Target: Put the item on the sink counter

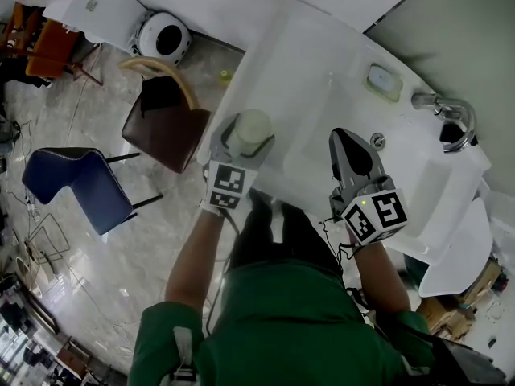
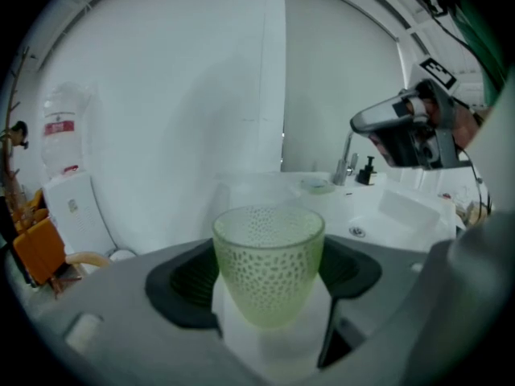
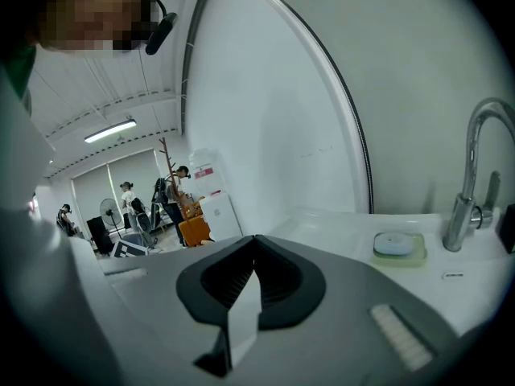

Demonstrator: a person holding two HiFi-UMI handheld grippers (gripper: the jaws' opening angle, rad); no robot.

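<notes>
Half done at most, I judge: the left tongs (image 1: 244, 145) pinch the green dotted cup (image 2: 268, 264) over the near left edge of the sink bench (image 1: 314, 71). Setting it down and letting go are left. The right tongs (image 1: 352, 155) are pressed together, empty.

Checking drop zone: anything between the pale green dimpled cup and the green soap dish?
Bare. Head view shows only white sink counter between the pale green dimpled cup in the left gripper and the green soap dish.

Upright dimpled green cup (image 2: 268, 264) between claw pads
</notes>
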